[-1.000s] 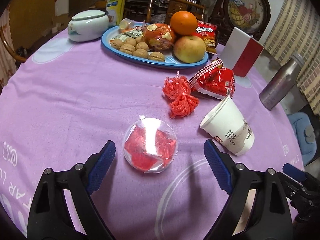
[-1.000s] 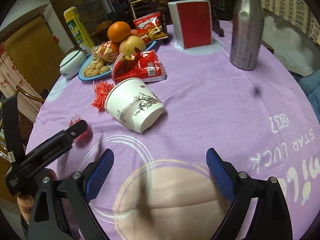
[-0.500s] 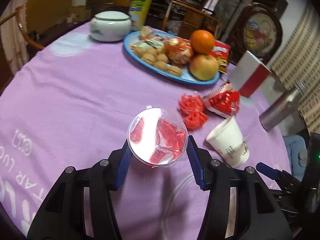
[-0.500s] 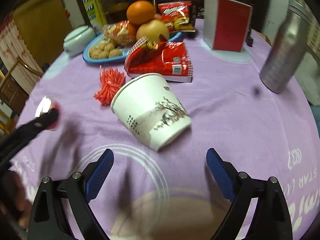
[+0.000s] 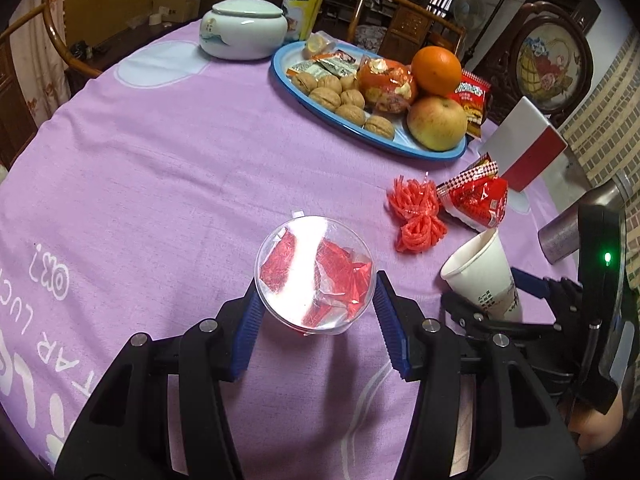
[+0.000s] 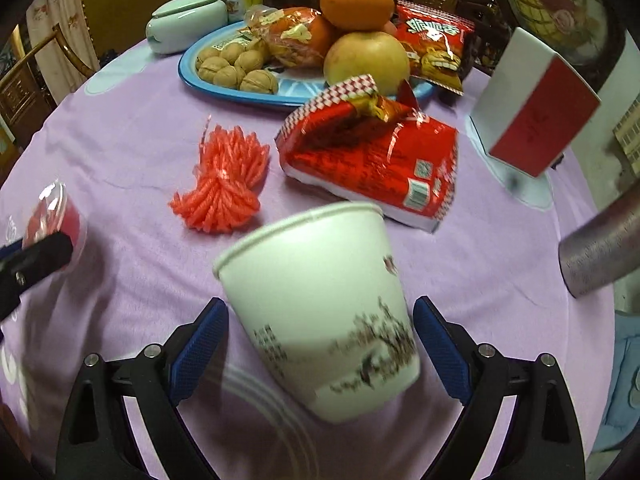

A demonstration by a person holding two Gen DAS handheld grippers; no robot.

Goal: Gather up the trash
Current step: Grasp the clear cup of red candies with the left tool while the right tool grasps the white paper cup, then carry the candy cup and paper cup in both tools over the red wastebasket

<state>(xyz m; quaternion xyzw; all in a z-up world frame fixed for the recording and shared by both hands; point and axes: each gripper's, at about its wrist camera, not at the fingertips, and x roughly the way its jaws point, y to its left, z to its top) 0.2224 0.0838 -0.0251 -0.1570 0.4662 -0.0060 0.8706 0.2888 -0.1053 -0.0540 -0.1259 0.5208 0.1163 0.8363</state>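
Note:
My left gripper [image 5: 316, 312] is shut on a clear plastic cup with red wrappers [image 5: 314, 278] and holds it above the purple tablecloth; it also shows in the right wrist view [image 6: 56, 216]. A white paper cup [image 6: 320, 312] lies tilted on its side between the open jaws of my right gripper [image 6: 320, 344]; a small gap shows at each pad. It also shows in the left wrist view [image 5: 482, 276]. A red plastic string bundle [image 6: 226, 182] and a red snack wrapper [image 6: 372, 160] lie beyond the cup.
A blue plate [image 5: 372, 136] with walnuts, an apple and an orange stands at the back. A white lidded jar [image 5: 244, 34], a red-and-white box [image 6: 532, 108] and a steel bottle [image 6: 600, 256] stand around. The table edge curves at the right.
My left gripper closed on the clear cup and lifted it. My right gripper moved forward until the paper cup came between its open jaws.

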